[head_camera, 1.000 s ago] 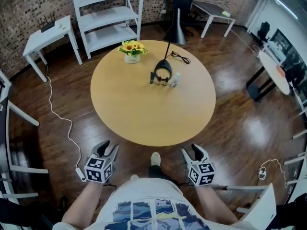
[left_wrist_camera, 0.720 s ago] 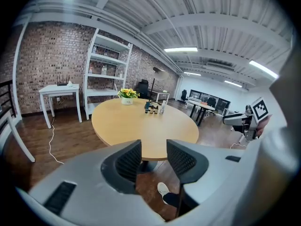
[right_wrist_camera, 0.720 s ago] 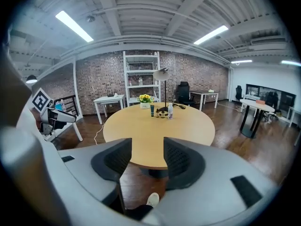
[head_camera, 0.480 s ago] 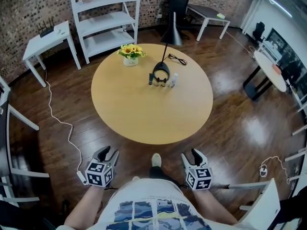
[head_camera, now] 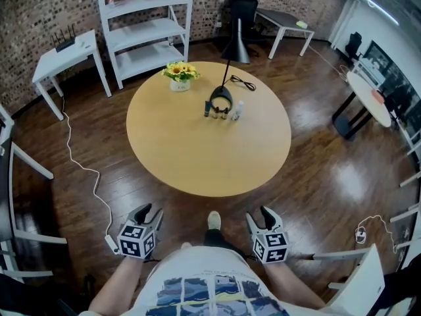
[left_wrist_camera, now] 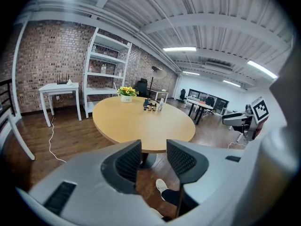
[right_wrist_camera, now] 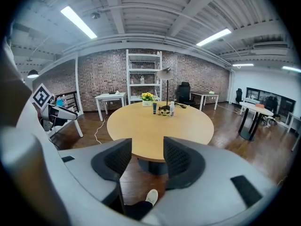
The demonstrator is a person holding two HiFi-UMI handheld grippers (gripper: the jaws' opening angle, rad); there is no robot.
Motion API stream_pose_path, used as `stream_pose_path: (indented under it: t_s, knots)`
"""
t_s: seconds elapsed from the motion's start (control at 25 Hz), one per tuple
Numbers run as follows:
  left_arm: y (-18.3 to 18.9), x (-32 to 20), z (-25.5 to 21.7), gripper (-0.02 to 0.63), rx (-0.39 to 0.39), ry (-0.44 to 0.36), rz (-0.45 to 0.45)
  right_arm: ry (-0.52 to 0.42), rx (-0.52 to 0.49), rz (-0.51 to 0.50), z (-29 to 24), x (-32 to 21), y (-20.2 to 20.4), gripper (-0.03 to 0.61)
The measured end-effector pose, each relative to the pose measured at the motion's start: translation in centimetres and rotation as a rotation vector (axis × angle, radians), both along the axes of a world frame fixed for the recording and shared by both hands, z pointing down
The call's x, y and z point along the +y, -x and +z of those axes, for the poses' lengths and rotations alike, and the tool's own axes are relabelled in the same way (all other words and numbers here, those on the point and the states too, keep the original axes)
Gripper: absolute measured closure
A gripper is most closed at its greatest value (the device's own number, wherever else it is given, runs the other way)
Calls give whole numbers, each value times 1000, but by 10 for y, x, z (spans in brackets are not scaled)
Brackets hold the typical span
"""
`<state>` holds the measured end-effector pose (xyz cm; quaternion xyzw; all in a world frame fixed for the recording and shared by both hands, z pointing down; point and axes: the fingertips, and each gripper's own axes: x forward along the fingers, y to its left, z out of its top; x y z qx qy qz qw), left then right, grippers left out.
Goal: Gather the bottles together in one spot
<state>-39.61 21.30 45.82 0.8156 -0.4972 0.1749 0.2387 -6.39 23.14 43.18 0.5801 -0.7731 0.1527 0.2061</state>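
Bottles [head_camera: 223,112]: four in a short row on the far half of the round table [head_camera: 197,163], touching or nearly so. From the left these are a dark tube [head_camera: 208,108], two small ones and a taller clear bottle [head_camera: 238,110]. The row sits just in front of the lamp base [head_camera: 222,96]. A black cable [head_camera: 245,79] runs behind it and the flower pot [head_camera: 179,78] stands off to the left.

Left gripper [head_camera: 148,211]: jaws apart, nothing between them but floor and a shoe. It is held low and short of the near table edge.
Right gripper [head_camera: 260,216]: jaws also spread and empty, at the same low position on the other side.

Judgement: the bottles look grouped already, so little or no work remains.

Risks from here:
- The long reach across the table gives poor control at the far end.
- The row is tight, so a spread jaw entering for one bottle could shove its neighbour.
- The clear bottle is tall and slim, and a side nudge may tip it.
- The lamp base and stem crowd the back, and a gripper could clip them or snag the cable.
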Motion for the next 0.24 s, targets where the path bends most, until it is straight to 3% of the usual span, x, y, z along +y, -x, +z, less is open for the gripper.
stream_pose_path:
  t_s: [0.24]
  knots:
    - [7,11,-1,440,-5,-2,-5,2,4,-12,-1,8,8,342]
